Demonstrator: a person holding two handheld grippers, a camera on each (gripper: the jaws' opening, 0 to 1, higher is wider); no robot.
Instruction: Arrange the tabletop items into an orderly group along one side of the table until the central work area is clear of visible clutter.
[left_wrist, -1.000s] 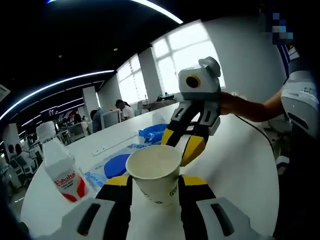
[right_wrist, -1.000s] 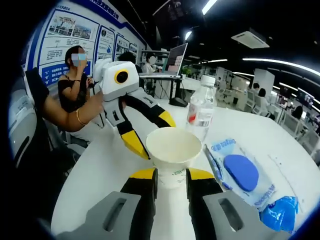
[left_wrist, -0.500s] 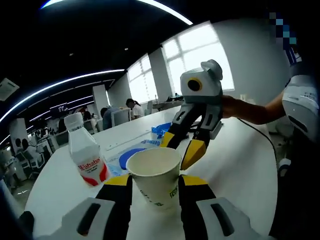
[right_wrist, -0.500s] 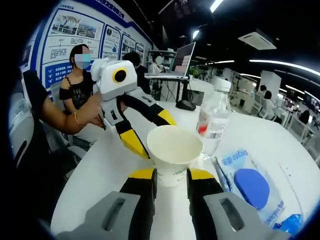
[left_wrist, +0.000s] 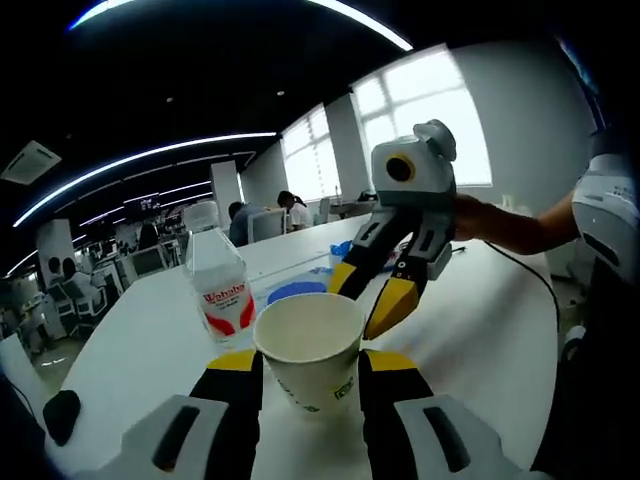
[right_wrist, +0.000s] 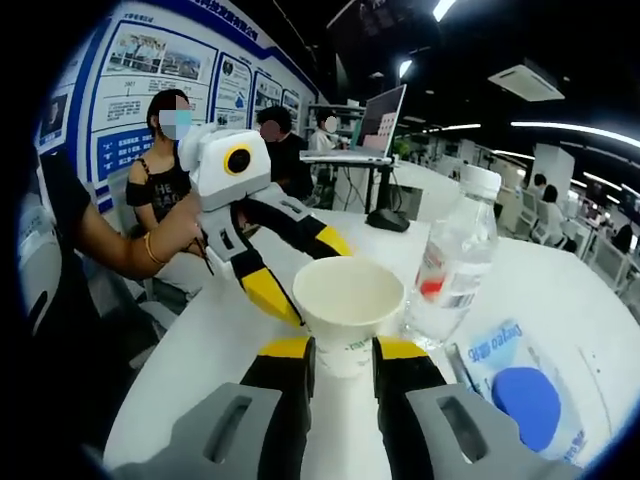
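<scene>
So in the left gripper view, going left to right: the water bottle (left_wrist: 217, 283) has slid from way off at the left edge a second ago to just left of the paper cup (left_wrist: 308, 345). The whole background swung too, so that's the cameras turning, not the bottle walking. The left gripper (left_wrist: 308, 372) stays clamped on the cup, jaws tight on its sides, and the right gripper (left_wrist: 372, 302) sits just behind the cup, right of center.

Right gripper view: the left gripper (right_wrist: 285, 282) comes in from the left, the cup (right_wrist: 349, 310) stays pinched in the right gripper (right_wrist: 340, 362), and the bottle (right_wrist: 452, 268) is just right of it. The blue-disc packet (right_wrist: 525, 390) has drifted toward the right edge.

My read: both grippers are carrying the cup over next to the bottle on the white table (right_wrist: 220, 340), so the group is forming.
</scene>
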